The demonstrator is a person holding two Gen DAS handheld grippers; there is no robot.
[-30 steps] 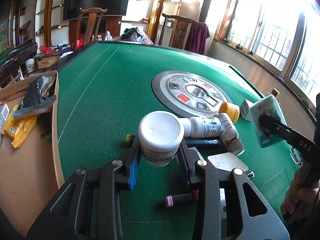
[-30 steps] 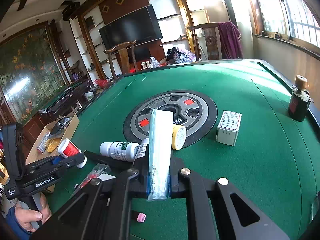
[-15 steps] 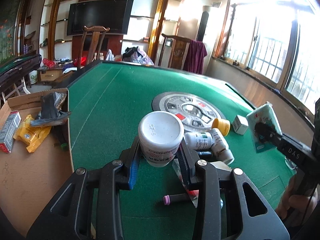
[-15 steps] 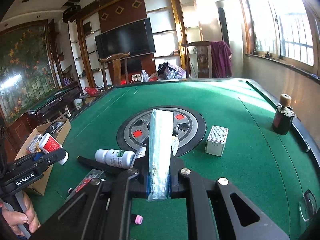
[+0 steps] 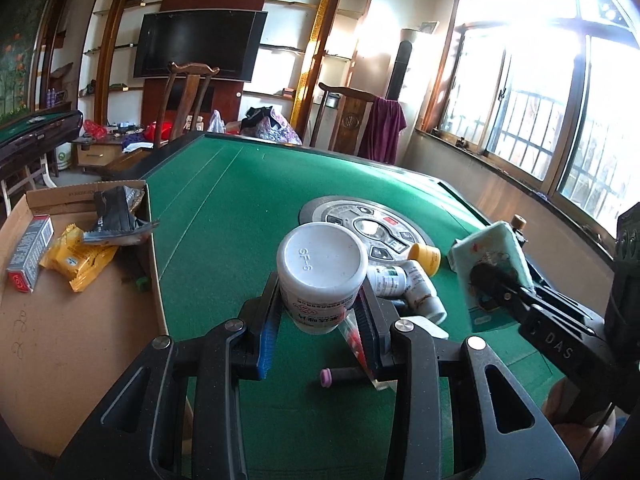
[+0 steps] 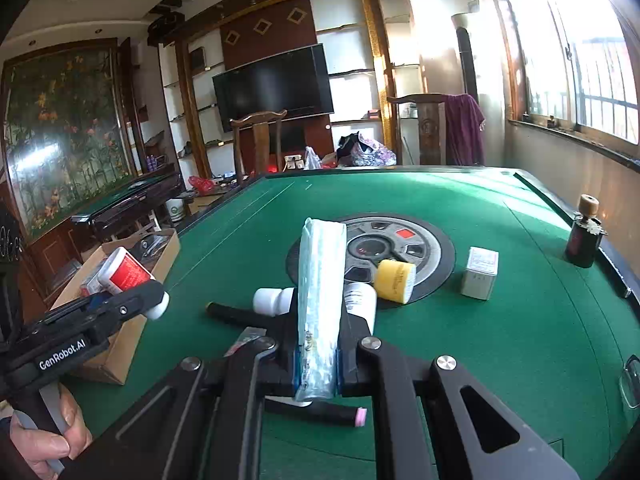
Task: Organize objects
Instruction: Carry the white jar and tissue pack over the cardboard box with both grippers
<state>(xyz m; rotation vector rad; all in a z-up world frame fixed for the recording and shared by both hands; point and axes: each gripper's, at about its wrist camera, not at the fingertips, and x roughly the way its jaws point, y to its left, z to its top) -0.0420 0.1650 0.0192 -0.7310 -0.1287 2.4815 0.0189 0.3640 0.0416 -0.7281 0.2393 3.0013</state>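
My left gripper (image 5: 318, 324) is shut on a white jar (image 5: 322, 276) with a red label, held above the green table (image 5: 240, 208); the same jar (image 6: 126, 276) shows at the left of the right wrist view. My right gripper (image 6: 318, 364) is shut on a flat pale-green packet (image 6: 320, 300), standing on edge; that packet (image 5: 492, 268) appears at the right of the left wrist view. On the felt lie white bottles (image 5: 404, 284), a yellow-capped jar (image 6: 396, 280) and a pink-tipped black tube (image 5: 344, 376).
A cardboard box (image 5: 80, 312) beside the table's left edge holds a yellow packet, a red-and-grey carton and dark items. A small white box (image 6: 479, 273) and a dark bottle (image 6: 584, 236) stand at the right. A round control panel (image 6: 400, 248) sits mid-table.
Both grippers have drawn back and risen a little with their loads; the view tilted up, showing more of the room. The cardboard box now fills more of the left wrist view.
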